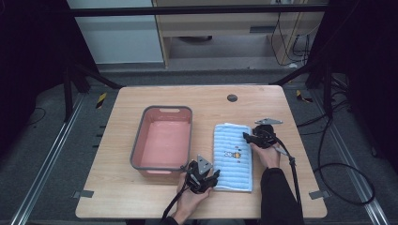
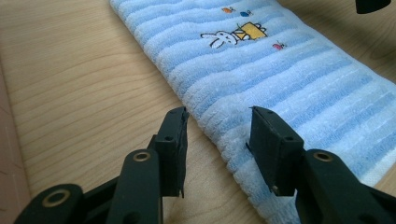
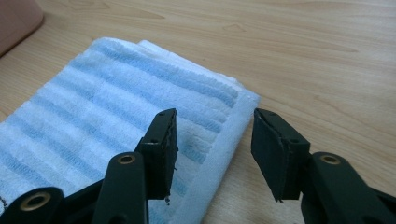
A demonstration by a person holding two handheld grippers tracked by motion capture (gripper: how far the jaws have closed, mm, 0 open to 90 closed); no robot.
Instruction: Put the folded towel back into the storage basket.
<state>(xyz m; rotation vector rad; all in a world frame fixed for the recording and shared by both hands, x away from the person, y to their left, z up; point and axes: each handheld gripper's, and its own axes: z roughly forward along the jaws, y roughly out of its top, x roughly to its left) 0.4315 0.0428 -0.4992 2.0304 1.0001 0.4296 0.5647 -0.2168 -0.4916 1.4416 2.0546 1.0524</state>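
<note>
Folded light-blue striped terry towel (image 1: 233, 157) with an embroidered rabbit motif lies flat on your wooden counter (image 1: 117, 197). Your left gripper (image 2: 217, 128) and right gripper (image 3: 212, 133) both stand apart, straddling opposite towel edges.

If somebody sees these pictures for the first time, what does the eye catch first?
The blue striped towel, folded on the table right of centre, with a small rabbit picture on it. Beside it, to the left, stands a pink bin. The left tool and right tool are open at opposite towel corners.
</note>
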